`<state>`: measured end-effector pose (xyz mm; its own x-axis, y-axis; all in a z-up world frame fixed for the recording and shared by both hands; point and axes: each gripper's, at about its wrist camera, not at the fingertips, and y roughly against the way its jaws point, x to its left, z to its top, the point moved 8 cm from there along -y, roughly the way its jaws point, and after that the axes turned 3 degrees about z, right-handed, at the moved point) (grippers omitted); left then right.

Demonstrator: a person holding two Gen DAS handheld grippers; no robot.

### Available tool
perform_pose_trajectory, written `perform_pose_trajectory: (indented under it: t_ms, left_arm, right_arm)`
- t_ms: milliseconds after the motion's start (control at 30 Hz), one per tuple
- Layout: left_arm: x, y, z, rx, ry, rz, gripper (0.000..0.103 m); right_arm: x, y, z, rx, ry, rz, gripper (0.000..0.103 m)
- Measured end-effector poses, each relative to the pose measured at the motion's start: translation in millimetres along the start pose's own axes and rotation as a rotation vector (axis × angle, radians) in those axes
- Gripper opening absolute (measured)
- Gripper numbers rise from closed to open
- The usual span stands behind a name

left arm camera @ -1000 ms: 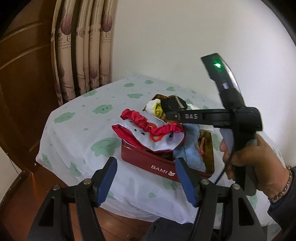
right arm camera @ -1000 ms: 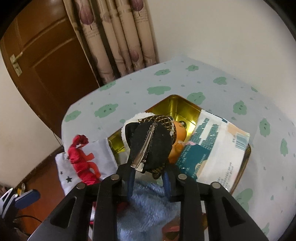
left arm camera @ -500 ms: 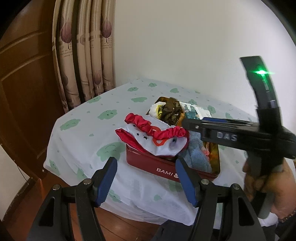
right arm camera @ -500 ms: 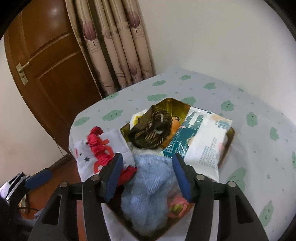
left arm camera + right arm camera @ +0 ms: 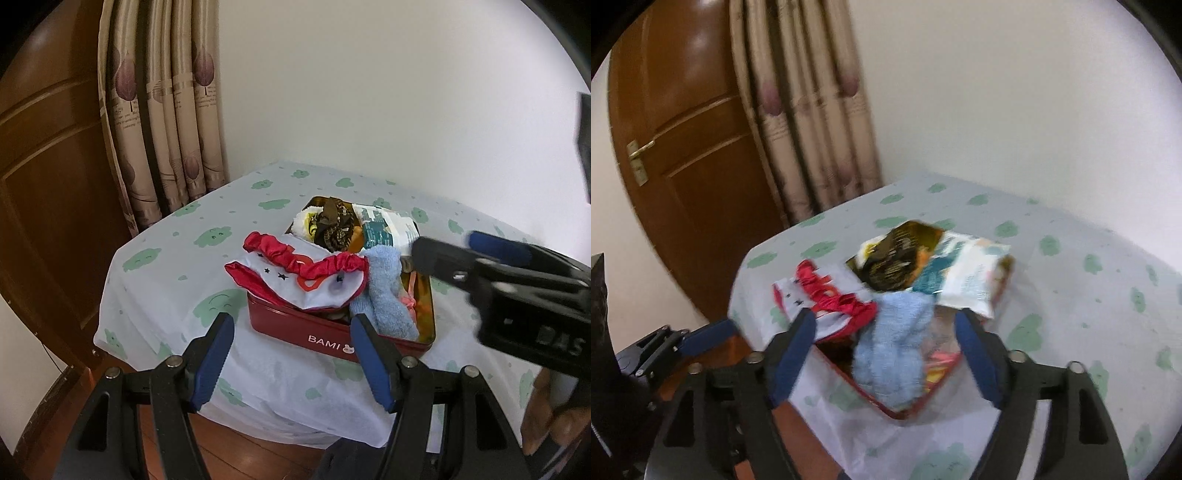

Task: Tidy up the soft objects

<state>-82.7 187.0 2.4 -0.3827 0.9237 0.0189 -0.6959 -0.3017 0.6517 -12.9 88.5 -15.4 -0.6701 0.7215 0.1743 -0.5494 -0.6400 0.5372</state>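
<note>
A: Any writing you can read?
B: "BAMI" in white on the red tin [image 5: 325,334] — and "DAS" on the right tool [image 5: 886,341].
A: The soft things?
B: Blue towel [image 5: 384,295], red scrunchie [image 5: 295,260], tissue pack [image 5: 388,230] sit in the tin on the surface [image 5: 177,258].
A: Tools?
B: Left tool [image 5: 291,356] and right both spread wide — empty.

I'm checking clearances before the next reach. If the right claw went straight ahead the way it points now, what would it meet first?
Most likely the blue towel, which sits between the open fingers of the right claw at the near end of the red tin. The view is blurred, so depth is uncertain.
</note>
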Motion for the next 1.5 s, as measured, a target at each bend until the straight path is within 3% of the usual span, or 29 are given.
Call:
perform_pose_trajectory:
  t_ms: [133, 233, 333, 467, 600, 767, 933, 1200, 1300, 1500]
  left_arm:
    - [1.5, 4.9, 4.4, -0.05, 0.004, -0.018, 0.067]
    - [2.9, 13.7, 12.4, -0.124, -0.007, -0.058, 0.067]
    - [6.1, 25.6, 22.6, -0.223, -0.046, -0.024, 0.067]
    - [4.1, 25.3, 27.9, -0.241, -0.117, -0.014, 0.067]
    - [7.7, 10.1, 28.8, -0.187, -0.116, -0.044, 0.067]
    - [17.2, 5.0, 29.3, -0.162, -0.076, -0.034, 0.067]
    - [18.9, 8.3, 27.8, -0.155, -0.067, -0.039, 0.067]
    - [14.4, 21.3, 28.8, -0.195, -0.088, -0.042, 0.068]
    - [12.1, 17.4, 26.5, -0.158, -0.092, -0.051, 0.075]
    - [12.5, 13.4, 25.1, -0.134, -0.08, -0.065, 0.075]
  right_arm:
    - [-14.8, 23.2, 0.5, -0.099, -0.023, -0.159, 0.1]
    - [-20.6, 34.5, -3.1, -0.15, -0.017, -0.265, 0.101]
    - [-22.0, 46.0, -9.8, -0.207, -0.018, -0.36, 0.102]
    - [-16.0, 62.0, -16.0, -0.284, -0.029, -0.402, 0.102]
    - [-10.9, 73.0, -14.9, -0.329, -0.037, -0.405, 0.102]
    - [-10.1, 74.3, -16.2, -0.306, -0.063, -0.432, 0.102]
    - [-10.0, 72.6, -22.7, -0.28, -0.089, -0.46, 0.102]
    - [-6.5, 89.1, -22.7, -0.315, -0.1, -0.474, 0.102]
    - [-8.5, 92.2, -22.9, -0.312, -0.109, -0.464, 0.102]
    - [-6.7, 96.2, -24.7, -0.31, -0.088, -0.461, 0.102]
